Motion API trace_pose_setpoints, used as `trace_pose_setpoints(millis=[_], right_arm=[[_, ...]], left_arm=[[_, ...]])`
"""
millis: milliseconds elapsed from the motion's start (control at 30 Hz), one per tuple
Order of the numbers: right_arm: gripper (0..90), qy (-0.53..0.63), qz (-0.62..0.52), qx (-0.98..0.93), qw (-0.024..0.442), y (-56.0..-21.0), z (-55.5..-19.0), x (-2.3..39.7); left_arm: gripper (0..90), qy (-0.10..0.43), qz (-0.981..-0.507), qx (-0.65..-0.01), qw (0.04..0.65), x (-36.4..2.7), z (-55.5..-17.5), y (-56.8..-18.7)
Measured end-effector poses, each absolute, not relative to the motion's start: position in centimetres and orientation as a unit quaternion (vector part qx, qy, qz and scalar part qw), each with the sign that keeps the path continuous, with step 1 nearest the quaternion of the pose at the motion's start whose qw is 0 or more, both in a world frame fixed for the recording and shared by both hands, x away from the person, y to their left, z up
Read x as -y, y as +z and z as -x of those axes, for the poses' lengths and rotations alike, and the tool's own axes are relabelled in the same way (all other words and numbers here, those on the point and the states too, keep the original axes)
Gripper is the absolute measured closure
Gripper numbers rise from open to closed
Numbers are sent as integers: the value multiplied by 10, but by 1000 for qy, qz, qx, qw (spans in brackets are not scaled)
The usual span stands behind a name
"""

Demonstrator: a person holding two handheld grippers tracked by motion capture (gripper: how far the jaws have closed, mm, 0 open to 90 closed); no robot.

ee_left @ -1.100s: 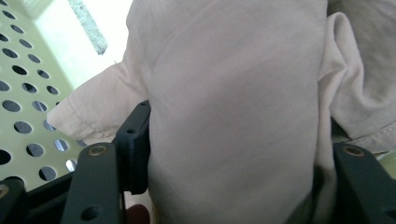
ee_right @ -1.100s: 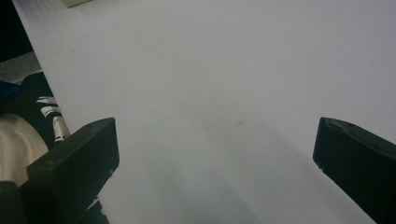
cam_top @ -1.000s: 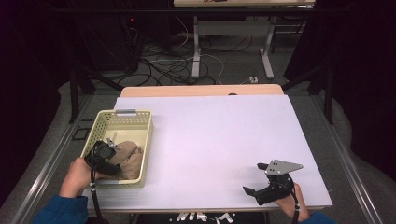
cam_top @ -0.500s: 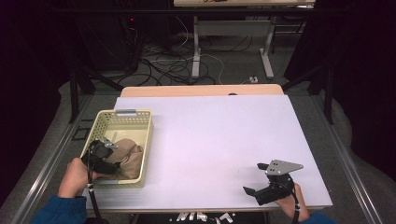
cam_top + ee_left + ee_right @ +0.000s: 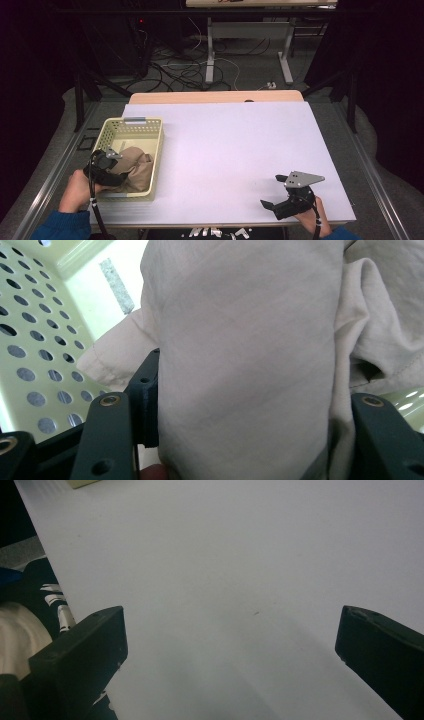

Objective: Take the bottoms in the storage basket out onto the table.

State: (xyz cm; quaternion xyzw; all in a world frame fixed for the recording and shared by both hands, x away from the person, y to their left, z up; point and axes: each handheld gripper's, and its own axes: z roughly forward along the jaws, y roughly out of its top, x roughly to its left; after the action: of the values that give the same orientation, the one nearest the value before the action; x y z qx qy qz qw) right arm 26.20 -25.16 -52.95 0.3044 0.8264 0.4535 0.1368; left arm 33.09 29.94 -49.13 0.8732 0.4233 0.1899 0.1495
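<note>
**Left tongs clenched on the beige cloth in the basket**

The beige cloth (image 5: 134,165) lies bunched in the near half of the pale yellow perforated basket (image 5: 150,131), which sits at the left edge of the white tabletop (image 5: 235,145). The left tongs (image 5: 111,170) reach into the basket from its near left corner, and the person's left hand (image 5: 75,189) grips them just outside the rim. In the left gripper view a thick fold of the cloth (image 5: 245,365) rises between the two black jaws, which press against it from both sides: the left tongs are grasping the cloth. Behind the fold, the basket's holed wall (image 5: 35,340) and floor show, with more of the fabric heaped to the right.

The right tongs (image 5: 280,200) rest well apart from the basket, near the front right corner of the tabletop, with the grey three-cornered plate (image 5: 302,178) on top. In the right gripper view the jaws stand wide apart over bare tabletop (image 5: 240,580), released, with nothing between them.
</note>
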Motion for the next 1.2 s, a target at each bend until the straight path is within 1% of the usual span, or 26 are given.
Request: trace_pose_setpoints(millis=[367,467,1200], right_arm=[[1,455,-304,-826,137,-530,-262,252],[1,451,-306,-828,132,-529,-261,252],[1,453,-307,-826,136,-529,-261,252]], left_arm=[[415,193,-870,-424,165,-302,-328,-488],[415,196,-868,-424,167,-303,-327,-486],[415,220,-853,-433,189,-307,-324,-480]])
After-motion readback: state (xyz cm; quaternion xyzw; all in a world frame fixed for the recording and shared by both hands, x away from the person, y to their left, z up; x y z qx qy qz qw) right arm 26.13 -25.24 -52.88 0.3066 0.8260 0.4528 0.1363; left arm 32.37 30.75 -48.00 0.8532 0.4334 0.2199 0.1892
